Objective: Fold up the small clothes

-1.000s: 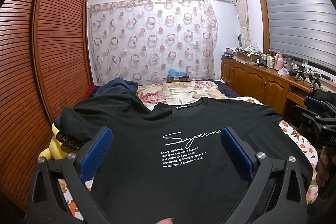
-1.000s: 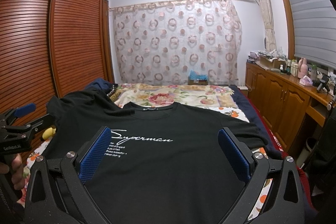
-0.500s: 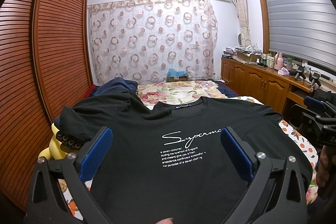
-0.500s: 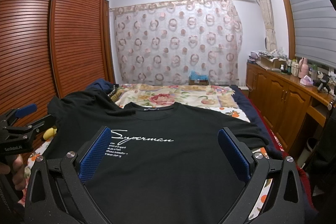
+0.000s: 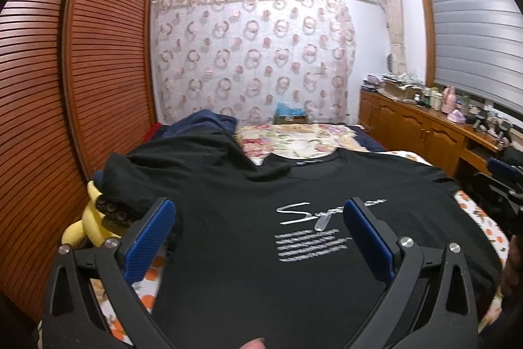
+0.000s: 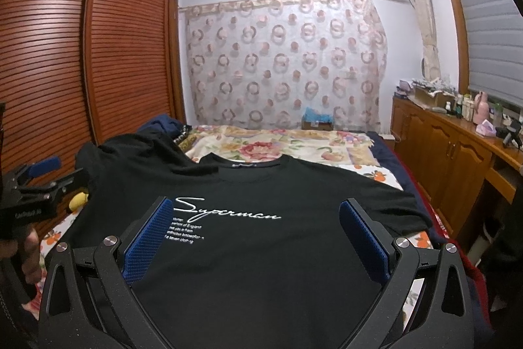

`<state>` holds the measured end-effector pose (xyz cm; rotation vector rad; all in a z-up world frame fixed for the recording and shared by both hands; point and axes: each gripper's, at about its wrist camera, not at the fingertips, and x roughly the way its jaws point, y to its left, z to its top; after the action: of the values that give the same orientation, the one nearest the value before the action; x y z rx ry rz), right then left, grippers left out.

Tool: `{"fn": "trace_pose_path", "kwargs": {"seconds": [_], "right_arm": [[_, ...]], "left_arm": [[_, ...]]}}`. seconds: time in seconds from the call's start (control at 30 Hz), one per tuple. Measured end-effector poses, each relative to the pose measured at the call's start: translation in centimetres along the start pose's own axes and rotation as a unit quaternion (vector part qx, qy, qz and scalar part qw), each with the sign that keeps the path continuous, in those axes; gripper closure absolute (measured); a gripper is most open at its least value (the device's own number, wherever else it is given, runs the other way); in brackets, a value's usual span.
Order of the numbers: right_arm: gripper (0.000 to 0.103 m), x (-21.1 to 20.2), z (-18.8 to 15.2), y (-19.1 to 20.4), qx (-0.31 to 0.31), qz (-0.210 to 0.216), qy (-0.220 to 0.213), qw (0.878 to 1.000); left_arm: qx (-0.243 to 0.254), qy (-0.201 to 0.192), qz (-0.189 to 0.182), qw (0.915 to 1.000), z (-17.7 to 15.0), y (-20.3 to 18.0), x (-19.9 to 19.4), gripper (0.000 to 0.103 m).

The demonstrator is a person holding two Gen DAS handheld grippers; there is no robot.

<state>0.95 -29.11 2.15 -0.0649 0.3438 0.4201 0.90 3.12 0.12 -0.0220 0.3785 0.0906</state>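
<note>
Wardrobe [image 6: 65,71] doors of slatted wood fill the left side, and a yellow toy [image 5: 88,218] sits against them at the bed's near corner, just beside the shirt's left sleeve. That sleeve [image 5: 157,165] lies rumpled and partly doubled over, so it probably wants straightening or tucking in first. The left claw [image 5: 258,237] hangs above the shirt's near left part with its blue pads spread wide and nothing between them, seemingly poised to take that edge. The black T-shirt [image 6: 261,234] is laid face up across the near end of the bed [image 6: 278,143], collar away from the person and white lettering [image 6: 225,213] reading the right way, which suits a fold begun from the sides. The floral bedspread shows beyond the collar and along the edges. The right claw [image 6: 255,234] is likewise held wide apart over the shirt's middle and right part, gripping nothing. The right sleeve [image 6: 385,201] lies flat and spread toward the bed's right edge. A wooden cabinet [image 6: 451,149] crowded with bottles runs along the right wall, well apart from the work. No fold looks made yet.
</note>
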Motion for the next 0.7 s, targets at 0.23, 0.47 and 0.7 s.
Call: {"fn": "trace_pose_path", "kwargs": {"seconds": [0.23,0.47,0.7], "right_arm": [[0.0,2.4,-0.5,1.0,-0.018,0.012,-0.004,1.0],[0.0,4.9,-0.7,2.5,-0.032,0.045,0.003,0.999],[0.0,8.0,-1.2,4.2,-0.037,0.087,0.031,0.995]], "left_arm": [[0.006,-0.004,0.025,0.9997,-0.2,3.2,2.0,0.0],[0.012,0.012,0.036,0.9992,0.1,7.0,4.0,0.0],[0.014,0.039,0.043,0.9982,0.8,11.1,6.1,0.0]]}}
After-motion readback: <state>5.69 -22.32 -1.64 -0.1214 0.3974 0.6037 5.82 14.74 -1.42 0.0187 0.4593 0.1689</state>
